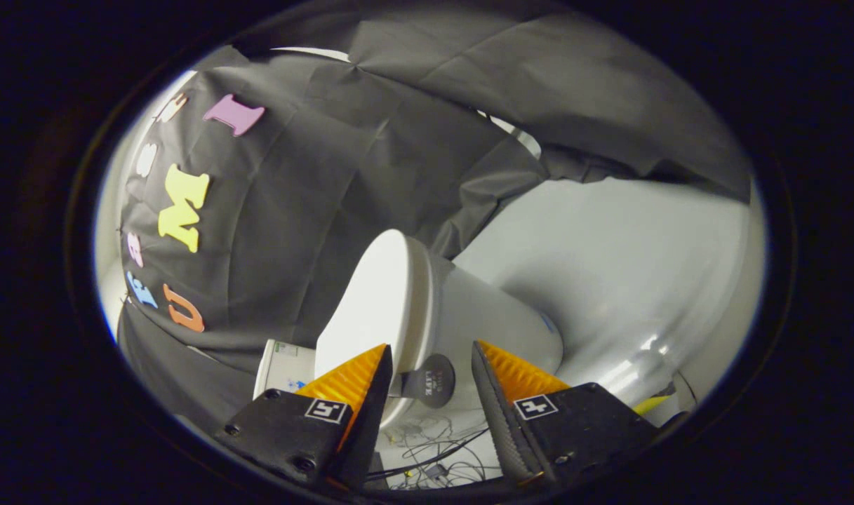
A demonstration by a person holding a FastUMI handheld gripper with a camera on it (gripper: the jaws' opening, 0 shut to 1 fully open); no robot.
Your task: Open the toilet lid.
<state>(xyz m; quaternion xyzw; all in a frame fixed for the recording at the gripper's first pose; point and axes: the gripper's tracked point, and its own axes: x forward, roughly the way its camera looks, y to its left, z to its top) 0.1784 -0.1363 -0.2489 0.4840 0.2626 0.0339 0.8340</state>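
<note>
A white toilet stands just ahead of my fingers, and the view is rolled so it looks tipped on its side. Its smooth lid [374, 301] lies flat against the seat rim, with the bowl [497, 322] behind it. A small dark round tab [432, 381] sticks out from the lid's front edge. My gripper [431, 347] is open, one finger on each side of that tab and the lid's edge. Neither finger touches the lid or the tab, as far as I can see.
Black cloth walls [314, 175] close in behind and above the toilet. A glossy pale floor [623, 280] spreads beyond the bowl. A white box [281, 366] sits beside the lid, and loose cables [434, 449] lie under the fingers.
</note>
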